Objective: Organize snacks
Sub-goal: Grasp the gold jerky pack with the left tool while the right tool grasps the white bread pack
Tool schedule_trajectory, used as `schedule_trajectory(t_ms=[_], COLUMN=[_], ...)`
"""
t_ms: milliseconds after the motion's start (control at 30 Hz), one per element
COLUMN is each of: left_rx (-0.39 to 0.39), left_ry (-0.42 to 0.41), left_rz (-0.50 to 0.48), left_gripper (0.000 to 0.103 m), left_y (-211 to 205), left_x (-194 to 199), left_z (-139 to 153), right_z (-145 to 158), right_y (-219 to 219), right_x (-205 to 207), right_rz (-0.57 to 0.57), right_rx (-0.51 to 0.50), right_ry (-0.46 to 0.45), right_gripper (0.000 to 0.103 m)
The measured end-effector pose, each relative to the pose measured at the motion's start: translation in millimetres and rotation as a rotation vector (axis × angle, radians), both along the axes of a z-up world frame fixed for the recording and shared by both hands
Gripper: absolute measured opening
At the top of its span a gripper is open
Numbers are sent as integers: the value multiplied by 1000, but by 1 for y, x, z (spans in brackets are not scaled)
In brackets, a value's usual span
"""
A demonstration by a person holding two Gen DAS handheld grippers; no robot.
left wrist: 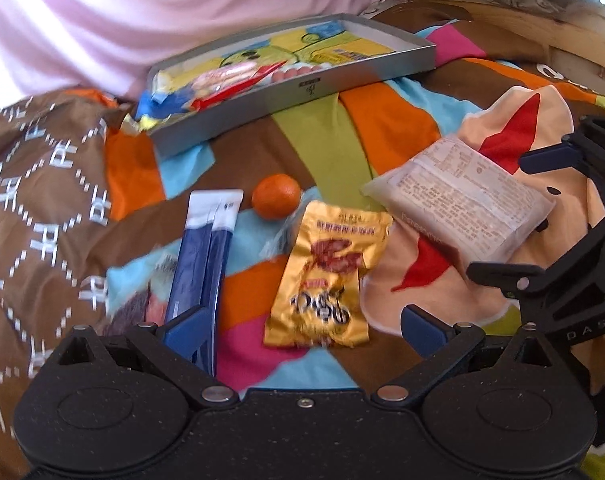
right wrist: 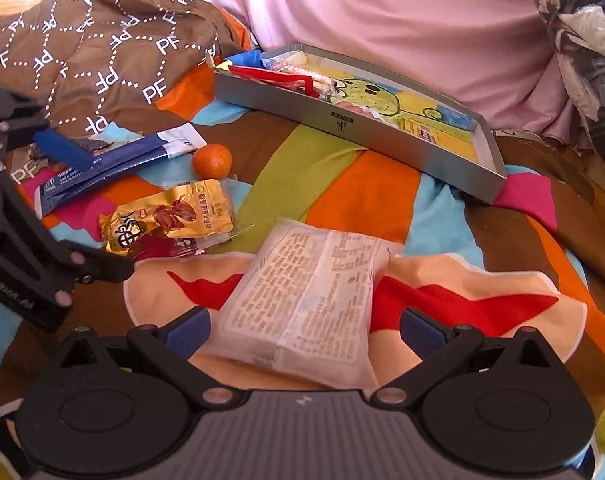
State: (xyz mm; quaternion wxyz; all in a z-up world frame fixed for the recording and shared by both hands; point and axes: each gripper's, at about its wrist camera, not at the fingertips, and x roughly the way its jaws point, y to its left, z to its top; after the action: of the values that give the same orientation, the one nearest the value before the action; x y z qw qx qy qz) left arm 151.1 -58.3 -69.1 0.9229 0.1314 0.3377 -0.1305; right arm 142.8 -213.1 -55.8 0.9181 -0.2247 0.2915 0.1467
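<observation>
A gold snack packet (left wrist: 326, 276) lies on the colourful bedspread between the fingers of my open left gripper (left wrist: 302, 332). Two dark blue sachets (left wrist: 206, 248) run past its left finger, and a small orange (left wrist: 276, 196) sits just beyond. My right gripper (right wrist: 304, 330) is open around the near end of a white printed packet (right wrist: 310, 300), without closing on it. Further back stands a grey tray (right wrist: 342, 120) with several wrapped snacks at its left end. Each view shows the other gripper: the right gripper (left wrist: 522, 216) beside the white packet (left wrist: 462, 200), the left gripper (right wrist: 84, 208) by the gold packet (right wrist: 170, 216).
A brown bag printed with letters (right wrist: 94, 40) is bunched at the left. Pink fabric (right wrist: 382, 8) rises behind the tray. A crumpled plastic bag (right wrist: 574, 20) sits at the far right, and a wooden frame (left wrist: 574, 56) edges the bed.
</observation>
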Motion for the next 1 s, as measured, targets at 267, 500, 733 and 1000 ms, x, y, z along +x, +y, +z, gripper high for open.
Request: schedule_trajectory(t_ms=[267, 500, 733, 1000], left_rx=[-45, -100, -117, -144], left_ry=[18, 62, 129, 160], left_rz=[16, -13, 23, 63], left_gripper=[96, 82, 64, 55], left_y=[1, -2, -3, 3], left_x=[29, 37, 43, 40], left_z=[-2, -5, -13, -10], right_z=[-10, -12, -12, -9], right_y=[6, 5, 2, 2], right_x=[9, 20, 20, 15], right_rz=[14, 30, 25, 53], right_rx=[-21, -10, 6, 13], right_ry=[21, 55, 58, 64], right_gripper=[103, 103, 102, 91])
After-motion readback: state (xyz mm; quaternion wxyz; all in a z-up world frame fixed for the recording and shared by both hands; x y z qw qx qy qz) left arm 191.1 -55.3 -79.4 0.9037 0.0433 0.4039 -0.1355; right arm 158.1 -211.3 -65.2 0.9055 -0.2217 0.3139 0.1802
